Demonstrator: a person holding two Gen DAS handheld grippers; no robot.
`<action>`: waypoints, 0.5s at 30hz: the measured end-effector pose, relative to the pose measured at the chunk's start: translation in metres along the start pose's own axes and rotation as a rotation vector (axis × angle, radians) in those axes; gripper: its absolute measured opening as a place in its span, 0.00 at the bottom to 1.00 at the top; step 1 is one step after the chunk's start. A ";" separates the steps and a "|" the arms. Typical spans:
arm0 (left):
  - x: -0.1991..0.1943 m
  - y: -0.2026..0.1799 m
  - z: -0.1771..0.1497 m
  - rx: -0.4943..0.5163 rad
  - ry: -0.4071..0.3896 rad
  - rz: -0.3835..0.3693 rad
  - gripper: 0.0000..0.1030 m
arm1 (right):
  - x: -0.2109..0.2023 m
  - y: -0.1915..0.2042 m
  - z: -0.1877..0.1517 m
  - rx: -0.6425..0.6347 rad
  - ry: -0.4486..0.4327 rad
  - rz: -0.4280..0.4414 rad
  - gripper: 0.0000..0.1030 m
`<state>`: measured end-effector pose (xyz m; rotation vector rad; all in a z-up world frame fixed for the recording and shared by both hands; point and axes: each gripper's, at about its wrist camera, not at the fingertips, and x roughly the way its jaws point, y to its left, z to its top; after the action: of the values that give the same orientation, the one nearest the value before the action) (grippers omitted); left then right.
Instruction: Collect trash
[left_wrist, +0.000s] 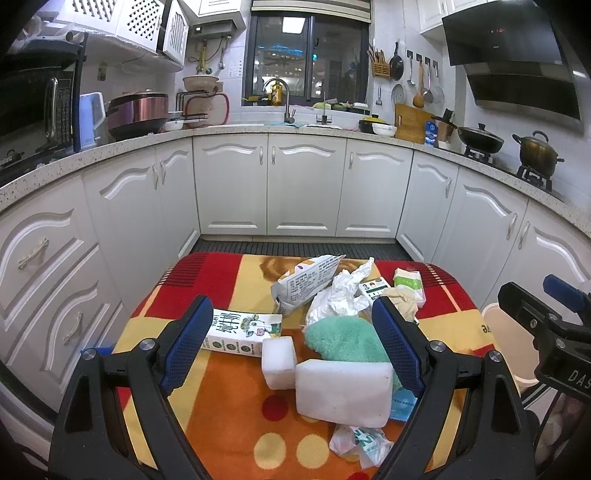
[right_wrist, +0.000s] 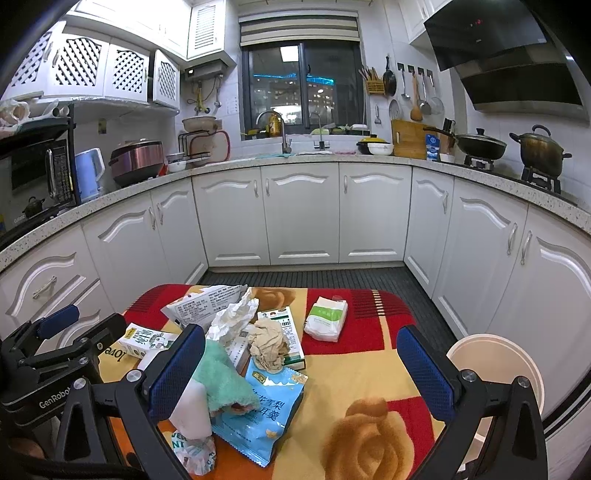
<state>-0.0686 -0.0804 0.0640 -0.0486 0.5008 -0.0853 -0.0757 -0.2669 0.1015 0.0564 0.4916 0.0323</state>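
Note:
A pile of trash lies on a table with a red, orange and yellow cloth (left_wrist: 229, 398). My left gripper (left_wrist: 291, 343) is open and empty above two white foam blocks (left_wrist: 343, 391), a green towel (left_wrist: 343, 338) and a milk carton (left_wrist: 242, 332). Crumpled white paper (left_wrist: 341, 291) and a printed bag (left_wrist: 306, 278) lie behind. My right gripper (right_wrist: 303, 365) is open and empty above a blue snack bag (right_wrist: 264, 417), a crumpled brown paper ball (right_wrist: 269, 343) and a green-white box (right_wrist: 284, 332). A tissue pack (right_wrist: 327, 319) lies further back.
A white bin (right_wrist: 498, 373) stands at the table's right edge, also showing in the left wrist view (left_wrist: 495, 317). White kitchen cabinets (right_wrist: 303, 214) surround the table on three sides. A small crumpled green-white wrapper (left_wrist: 364, 443) lies near the front.

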 end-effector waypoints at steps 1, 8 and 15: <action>0.000 0.000 0.000 -0.001 0.001 0.000 0.85 | 0.000 0.000 0.000 -0.004 0.000 -0.001 1.00; 0.001 0.000 -0.001 -0.001 0.006 -0.001 0.85 | 0.001 -0.001 0.000 0.001 0.004 0.003 1.00; 0.002 0.002 -0.003 0.001 0.014 -0.003 0.85 | 0.005 0.000 -0.003 -0.019 0.011 -0.003 1.00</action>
<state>-0.0680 -0.0788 0.0597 -0.0477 0.5145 -0.0886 -0.0730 -0.2661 0.0965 0.0373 0.5022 0.0343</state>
